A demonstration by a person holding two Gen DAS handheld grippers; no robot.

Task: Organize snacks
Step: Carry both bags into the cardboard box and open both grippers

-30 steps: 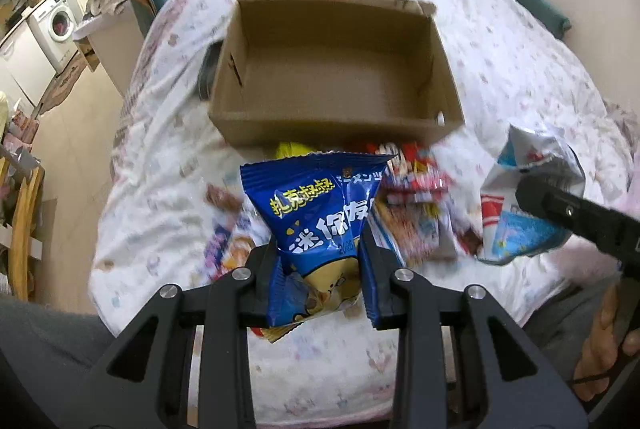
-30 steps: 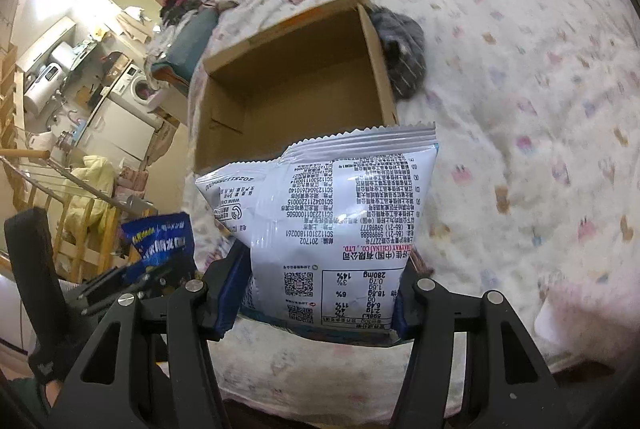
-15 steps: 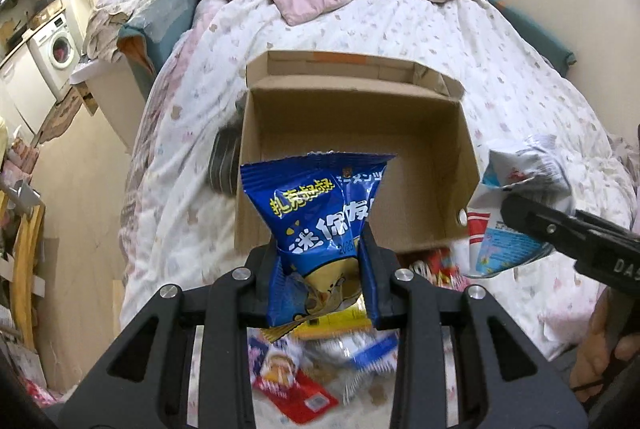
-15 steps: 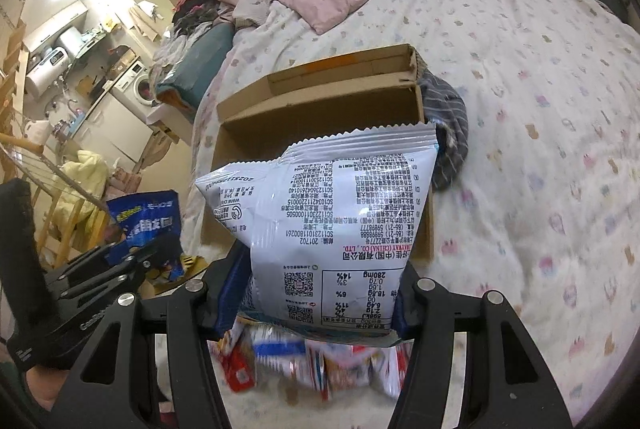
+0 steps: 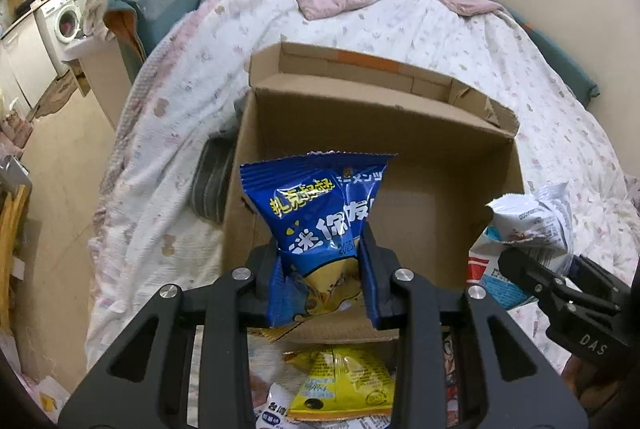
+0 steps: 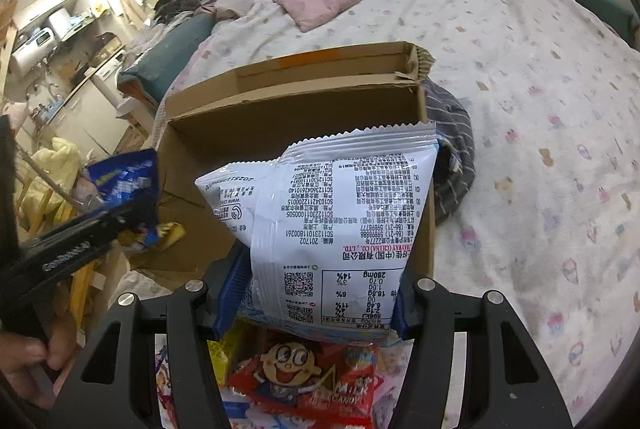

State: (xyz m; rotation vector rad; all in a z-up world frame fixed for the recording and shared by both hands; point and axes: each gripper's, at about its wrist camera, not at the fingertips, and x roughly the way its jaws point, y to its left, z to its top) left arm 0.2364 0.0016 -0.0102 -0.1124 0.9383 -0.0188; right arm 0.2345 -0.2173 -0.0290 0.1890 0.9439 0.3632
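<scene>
The left gripper [image 5: 322, 265] is clamped on the lower part of a crinkled blue foil snack packet with yellow and white lettering [image 5: 318, 213], its two black fingers [image 5: 266, 269] pressing in from either side so the packet stands upright between them. The packet hangs in front of and above the open brown cardboard box [image 5: 440, 197], over the box's near wall. The right gripper [image 6: 316, 293] grips a puffy white plastic snack bag printed with black text and a QR code [image 6: 332, 213]; blue-lined pads [image 6: 230, 293] squeeze the bag's bottom corners, and the bag is upside down, its serrated seal pointing to the far side. This bag too is held over the near right part of the box, whose interior looks bare where it can be seen. The box sits on a bed covered with a white quilt with small pastel prints [image 6: 540, 109]. A dark grey striped garment [image 6: 452, 149] lies against the box's right side. On the near side, below the grippers, loose snacks lie in a heap, among them a yellow triangular packet [image 5: 340, 385] and a red packet with a cartoon face [image 6: 296, 369]. A hand [image 6: 24, 361] grasps the left gripper's handle at the left edge of the right wrist view.
</scene>
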